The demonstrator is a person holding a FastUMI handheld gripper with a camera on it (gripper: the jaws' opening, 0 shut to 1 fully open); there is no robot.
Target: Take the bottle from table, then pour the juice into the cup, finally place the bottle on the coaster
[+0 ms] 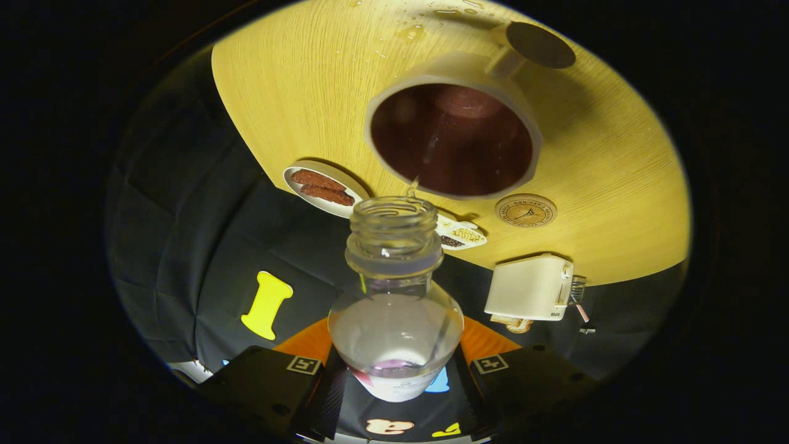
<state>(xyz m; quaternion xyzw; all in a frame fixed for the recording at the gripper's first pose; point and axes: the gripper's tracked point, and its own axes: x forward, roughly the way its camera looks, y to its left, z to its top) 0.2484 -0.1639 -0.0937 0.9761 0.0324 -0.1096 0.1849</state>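
Between my gripper's [394,379] two fingers sits the clear plastic bottle [394,296], its lower body clamped from both sides, so the fingers are closed only as far as the bottle's width allows. I have it tipped well over, its open threaded neck pointing at the white cup with a dark reddish-brown inside [453,132]. A thin thread of liquid leaves the bottle's mouth and reaches just over the cup's near rim. I see clear liquid pooled in the bottle's shoulder.

The cup stands on the round yellow wooden table [296,86], its handle turned toward a plain dark round coaster [541,45] just beyond it. Near the cup's rim lies a small tan round disc with a printed emblem [526,210]. Beside the bottle's neck I can make out a white oval plate with two brown biscuits [323,188] and a small white dish with snacks [461,234]. A cream boxy toaster [530,288] stands at the table's edge. Droplets [412,31] glisten on the wood beyond the cup.
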